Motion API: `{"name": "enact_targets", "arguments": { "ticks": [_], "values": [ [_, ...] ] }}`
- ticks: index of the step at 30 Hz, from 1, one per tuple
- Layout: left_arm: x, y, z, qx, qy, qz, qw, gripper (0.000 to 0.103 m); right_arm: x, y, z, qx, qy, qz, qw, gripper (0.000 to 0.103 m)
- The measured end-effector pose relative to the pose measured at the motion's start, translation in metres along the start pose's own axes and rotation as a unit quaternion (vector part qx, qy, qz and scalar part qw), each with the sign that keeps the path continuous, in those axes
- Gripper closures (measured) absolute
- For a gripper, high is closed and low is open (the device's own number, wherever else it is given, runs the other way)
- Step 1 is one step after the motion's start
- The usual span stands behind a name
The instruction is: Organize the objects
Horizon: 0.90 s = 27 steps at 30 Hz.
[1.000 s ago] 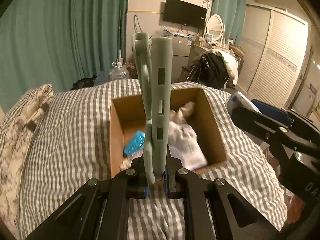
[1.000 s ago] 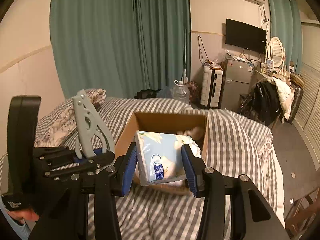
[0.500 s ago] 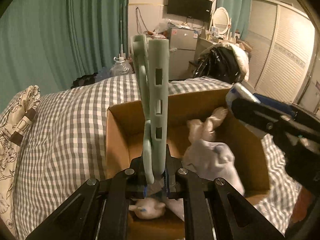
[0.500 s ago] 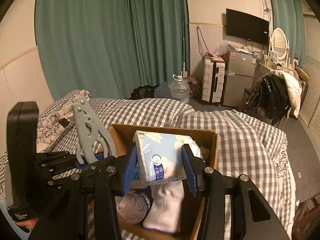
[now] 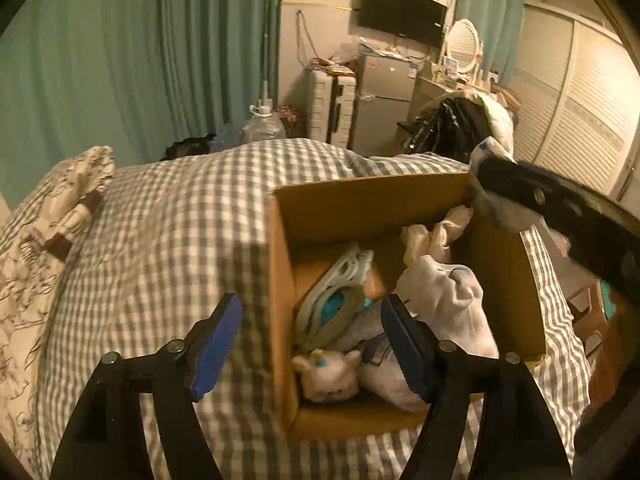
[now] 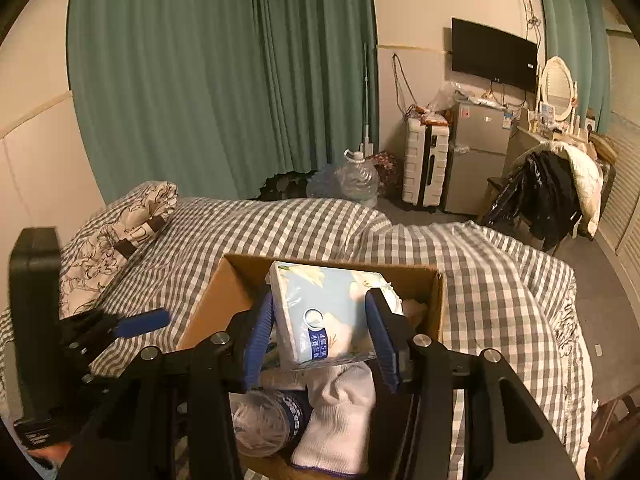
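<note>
Left gripper jaws just sprung apart, empty; clip already in box on bed. Right gripper jaws pinching tissue pack over box, release left.

Pale clip lies tilted inside cardboard box, apparently atop clutter.

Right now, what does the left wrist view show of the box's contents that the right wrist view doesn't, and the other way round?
Only the left wrist view shows the pale green clip tool lying inside the cardboard box, a small plush toy, and the left hand-held gripper with open, empty jaws.

Only the right wrist view shows the tissue pack face-on between the right hand-held gripper pads, plus a plastic bottle.

Both show the box on the checked bedding and the white sock.
</note>
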State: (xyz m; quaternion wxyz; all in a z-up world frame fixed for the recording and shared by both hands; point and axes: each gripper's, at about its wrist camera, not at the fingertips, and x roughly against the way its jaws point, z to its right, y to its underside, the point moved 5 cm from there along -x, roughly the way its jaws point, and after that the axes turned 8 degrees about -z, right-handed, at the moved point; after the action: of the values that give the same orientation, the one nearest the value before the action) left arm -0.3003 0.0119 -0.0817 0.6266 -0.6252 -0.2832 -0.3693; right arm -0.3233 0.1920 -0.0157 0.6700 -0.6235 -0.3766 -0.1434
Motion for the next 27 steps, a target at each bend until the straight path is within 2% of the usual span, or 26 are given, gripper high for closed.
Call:
{"name": "enact_targets", "arguments": {
  "ticks": [1,2,4,8,13,17,22,25,27],
  "values": [
    [0.005,0.001,-0.002,0.003,-0.005,0.002,1.0000,0.025,0.000,-0.004,-0.002,0.000,-0.003,0.008,1.000,0.046],
    [0.010,0.004,-0.005,0.005,-0.010,0.004,0.9999,0.025,-0.001,-0.007,-0.003,0.000,-0.002,0.013,1.000,0.028],
    [0.020,0.007,-0.009,0.007,-0.014,0.007,0.9998,0.025,0.002,-0.012,-0.003,-0.003,0.016,0.026,1.000,0.018],
    [0.048,0.015,-0.013,0.009,-0.030,0.023,0.9992,0.012,0.028,-0.007,-0.007,-0.011,0.018,0.033,0.999,0.018],
    [0.094,0.018,-0.010,0.005,-0.039,0.055,0.9977,0.011,0.086,0.001,0.000,-0.010,0.044,0.049,0.998,0.017],
    [0.135,0.016,-0.005,0.009,-0.038,0.094,0.9948,0.001,0.143,0.003,0.001,-0.006,0.070,0.065,0.995,0.013],
    [0.185,0.020,0.008,0.004,-0.037,0.156,0.9870,0.000,0.213,0.021,-0.005,-0.011,0.101,0.094,0.990,0.008],
    [0.201,0.026,0.016,0.001,-0.029,0.179,0.9834,0.000,0.240,0.037,-0.013,-0.015,0.102,0.115,0.988,0.001],
    [0.209,0.032,0.020,0.004,-0.023,0.194,0.9807,0.000,0.247,0.047,-0.019,-0.019,0.107,0.116,0.987,0.000]
  ]
}}
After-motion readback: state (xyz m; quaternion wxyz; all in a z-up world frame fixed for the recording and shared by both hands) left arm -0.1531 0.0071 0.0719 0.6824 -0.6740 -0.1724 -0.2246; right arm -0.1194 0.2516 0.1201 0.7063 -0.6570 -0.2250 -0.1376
